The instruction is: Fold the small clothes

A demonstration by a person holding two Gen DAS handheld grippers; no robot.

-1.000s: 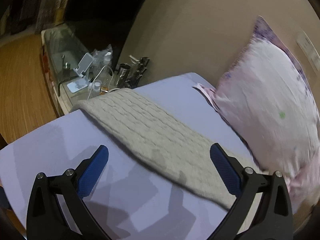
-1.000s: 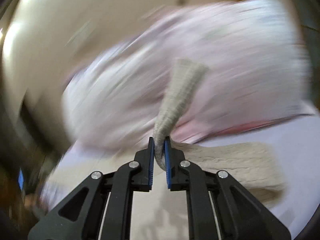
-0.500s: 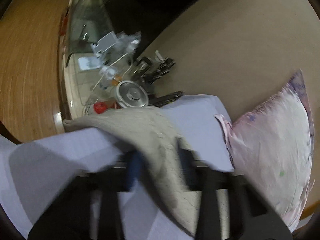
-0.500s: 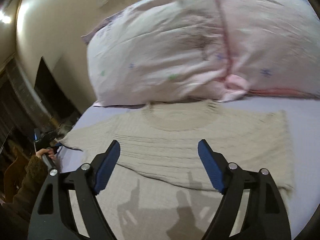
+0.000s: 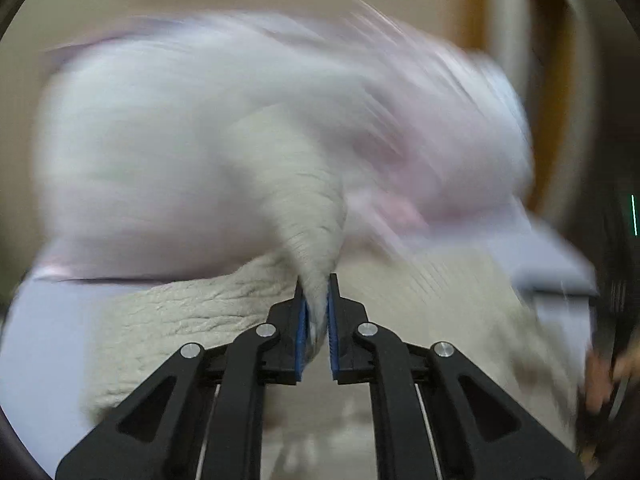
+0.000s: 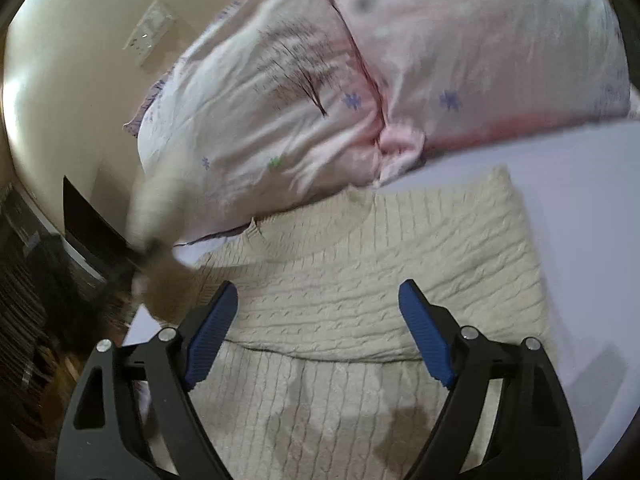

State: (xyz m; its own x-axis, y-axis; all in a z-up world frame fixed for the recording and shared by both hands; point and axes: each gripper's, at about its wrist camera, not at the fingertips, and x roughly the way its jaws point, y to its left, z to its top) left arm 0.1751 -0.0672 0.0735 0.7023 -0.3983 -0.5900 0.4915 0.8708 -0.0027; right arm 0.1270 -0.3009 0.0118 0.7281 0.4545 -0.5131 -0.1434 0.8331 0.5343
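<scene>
A beige cable-knit sweater point(image 6: 380, 280) lies on the lavender bed sheet point(image 6: 580, 184), its right sleeve folded over the body. My left gripper point(image 5: 317, 320) is shut on the sweater's left sleeve point(image 5: 308, 216) and holds it lifted above the sweater's body; the view is blurred by motion. In the right wrist view the lifted sleeve point(image 6: 156, 216) shows as a blur at the left. My right gripper point(image 6: 316, 340) is open and empty, hovering over the sweater's lower half.
Pink-and-white floral pillows point(image 6: 360, 80) lie against the beige wall point(image 6: 80, 40) just behind the sweater's collar. A dark bedside unit point(image 6: 80, 220) stands past the bed's left edge. A wall socket plate point(image 6: 150, 32) is above it.
My left gripper closed on the left sleeve and lifted it, swinging toward the pillows. My right gripper let go of the right sleeve, which now lies folded on the body, and opened.
</scene>
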